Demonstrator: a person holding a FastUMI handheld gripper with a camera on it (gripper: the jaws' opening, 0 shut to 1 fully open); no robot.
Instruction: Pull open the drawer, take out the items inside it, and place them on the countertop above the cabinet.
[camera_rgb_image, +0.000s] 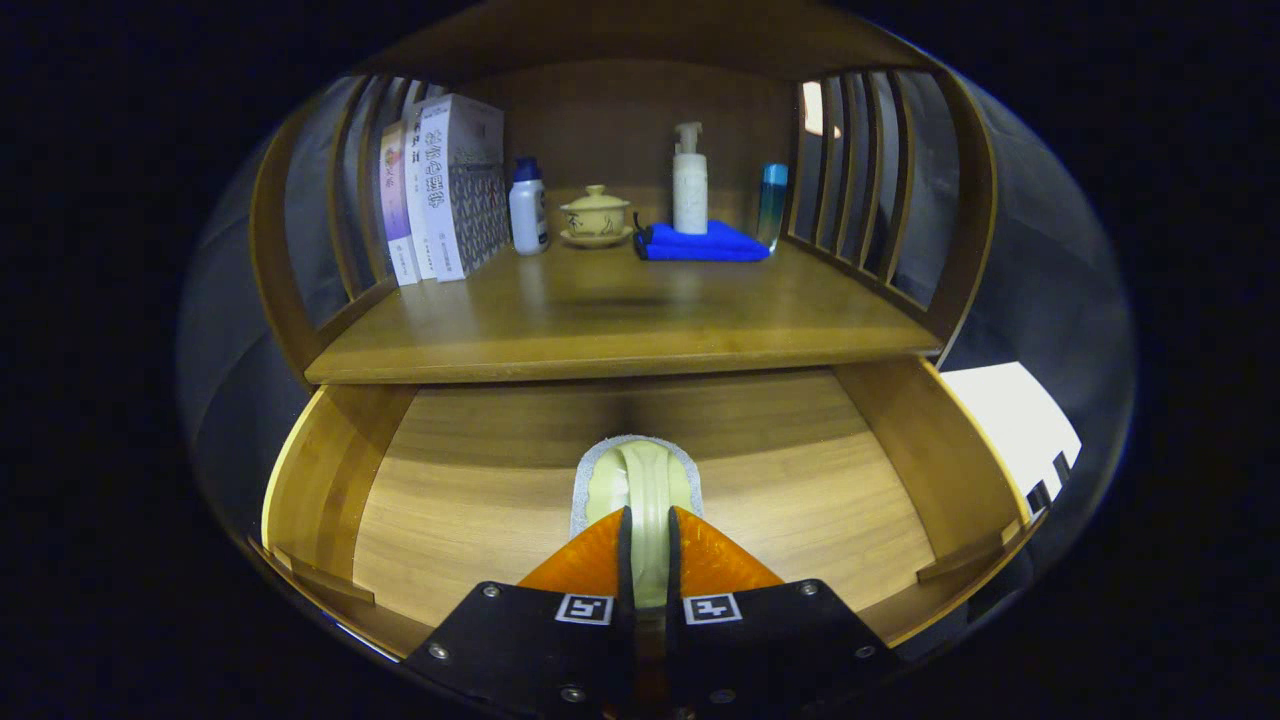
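Drawer (330, 490) already pulled open. Our gripper (648, 545) has its fingers nearly closed, pinching a pale green-and-grey item (640, 475) just off the drawer floor. Left: carry it up to the table (600, 330) at 12 o'clock. Books (440, 190), bottles, a teacup (596, 215) and a blue cloth (705, 243) crowd the back; front is free.

Black gripper (648, 545) body, screws, markers
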